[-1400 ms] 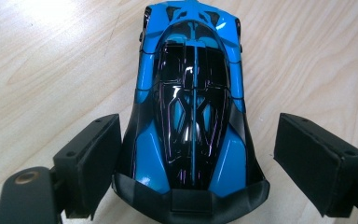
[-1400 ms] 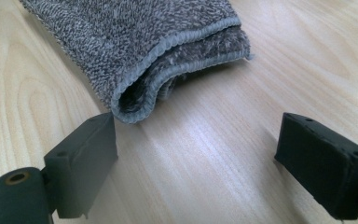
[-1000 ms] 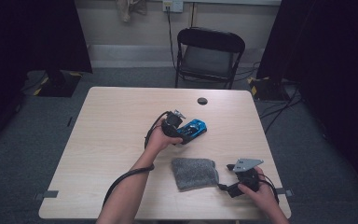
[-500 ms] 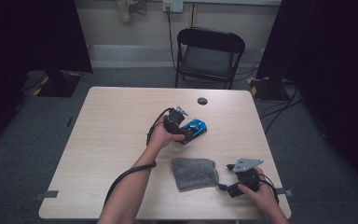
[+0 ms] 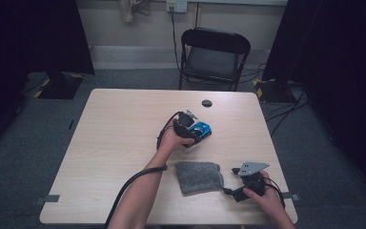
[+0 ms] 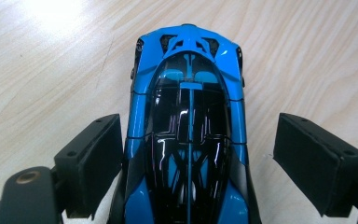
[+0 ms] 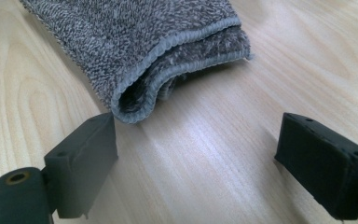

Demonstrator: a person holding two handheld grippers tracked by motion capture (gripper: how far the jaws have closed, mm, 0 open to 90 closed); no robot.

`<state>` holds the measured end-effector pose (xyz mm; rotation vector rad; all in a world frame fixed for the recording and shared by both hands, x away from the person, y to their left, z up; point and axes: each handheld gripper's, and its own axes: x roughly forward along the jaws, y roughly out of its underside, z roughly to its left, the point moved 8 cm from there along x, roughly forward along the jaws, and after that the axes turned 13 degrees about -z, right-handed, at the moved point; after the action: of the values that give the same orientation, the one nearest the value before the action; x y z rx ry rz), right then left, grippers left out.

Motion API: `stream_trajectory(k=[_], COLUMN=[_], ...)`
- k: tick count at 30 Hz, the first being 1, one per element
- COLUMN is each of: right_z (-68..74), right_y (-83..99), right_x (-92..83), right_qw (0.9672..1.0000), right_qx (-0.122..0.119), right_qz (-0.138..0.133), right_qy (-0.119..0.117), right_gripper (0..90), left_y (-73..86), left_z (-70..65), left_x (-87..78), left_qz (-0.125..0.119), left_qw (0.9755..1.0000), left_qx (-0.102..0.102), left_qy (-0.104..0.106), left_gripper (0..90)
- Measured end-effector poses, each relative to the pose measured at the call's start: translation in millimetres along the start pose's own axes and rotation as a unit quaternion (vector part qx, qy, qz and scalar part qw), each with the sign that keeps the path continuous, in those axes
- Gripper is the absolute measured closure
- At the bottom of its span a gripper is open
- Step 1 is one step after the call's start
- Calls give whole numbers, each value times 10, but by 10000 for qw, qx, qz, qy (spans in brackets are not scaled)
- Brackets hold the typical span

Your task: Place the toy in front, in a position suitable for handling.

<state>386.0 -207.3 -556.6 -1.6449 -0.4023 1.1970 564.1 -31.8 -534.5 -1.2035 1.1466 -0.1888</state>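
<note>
While the left gripper (image 6: 191,154) straddles the blue toy car (image 6: 189,135), the car's long axis runs straight ahead between its 2 open, non-touching jaws.

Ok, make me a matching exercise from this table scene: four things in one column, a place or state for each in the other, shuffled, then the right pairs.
Things:
1. toy car
2. grey cloth
3. black disc
4. folding chair

Places or states:
A. on the floor beyond the table's far edge
B. folded, lying just ahead of the right gripper, whose jaws stand open
C. blue and black, between the open jaws of the left gripper
D. alone near the table's far edge

Pairs: 1-C, 2-B, 3-D, 4-A
</note>
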Motion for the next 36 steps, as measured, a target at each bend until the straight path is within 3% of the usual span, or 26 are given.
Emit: stream_trajectory(k=[6,26,29,36], right_z=[0,0,0,0], right_y=[0,0,0,0], right_x=[0,0,0,0], right_qw=[10000,10000,10000,10000], right_qx=[1,1,2,3], right_qz=[-1,-2,-2,-2], right_qy=[0,-4,-4,-4], right_gripper=[117,117,117,117], left_y=[52,114,107,99], left_z=[24,60,53,51], left_x=[63,163,169,206], left_qz=[22,-123,-138,-163], left_qw=[9999,9994,9996,9991], left_qx=[-53,212,143,310], left_qy=[-97,-232,-199,-244], left_gripper=[158,212,212,163])
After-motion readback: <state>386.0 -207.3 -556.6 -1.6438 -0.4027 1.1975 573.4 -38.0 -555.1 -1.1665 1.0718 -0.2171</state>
